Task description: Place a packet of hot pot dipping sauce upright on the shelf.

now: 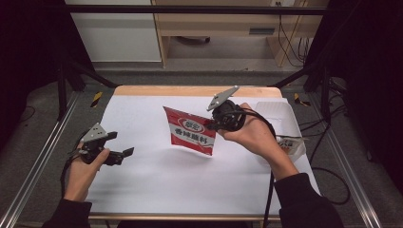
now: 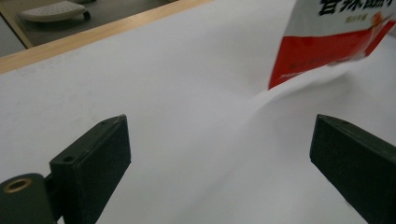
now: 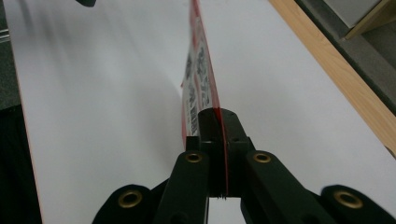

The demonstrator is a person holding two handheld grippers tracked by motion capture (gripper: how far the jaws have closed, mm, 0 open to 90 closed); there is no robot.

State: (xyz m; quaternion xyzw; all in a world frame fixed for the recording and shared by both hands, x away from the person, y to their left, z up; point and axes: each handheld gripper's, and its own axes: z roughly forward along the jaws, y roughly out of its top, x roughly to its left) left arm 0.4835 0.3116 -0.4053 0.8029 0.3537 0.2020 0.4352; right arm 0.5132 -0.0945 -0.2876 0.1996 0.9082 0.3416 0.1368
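Item: red seasoning packet [image 1: 190, 131], pinched by its edge in right tool [image 1: 211, 124], clear of white worktop [image 1: 157, 180]. Left tool [image 1: 119, 145]: spread wide, empty. Handling: keep pinch firm, packet steady.

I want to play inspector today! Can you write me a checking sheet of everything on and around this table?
Surface: white sheet over a wooden-edged table, flat.
Job's things: red and white printed foil packet, held up off the sheet by one edge.
Clutter: clear plastic container at the right edge, with a small wrapped item beside it.
Grippers: right gripper shut on the packet's edge; left gripper open, nothing between its jaws.
Cables: black cable trailing from the right gripper; more cables on the floor at right.
Surroundings: metal frame rails, wooden furniture behind, grey floor.
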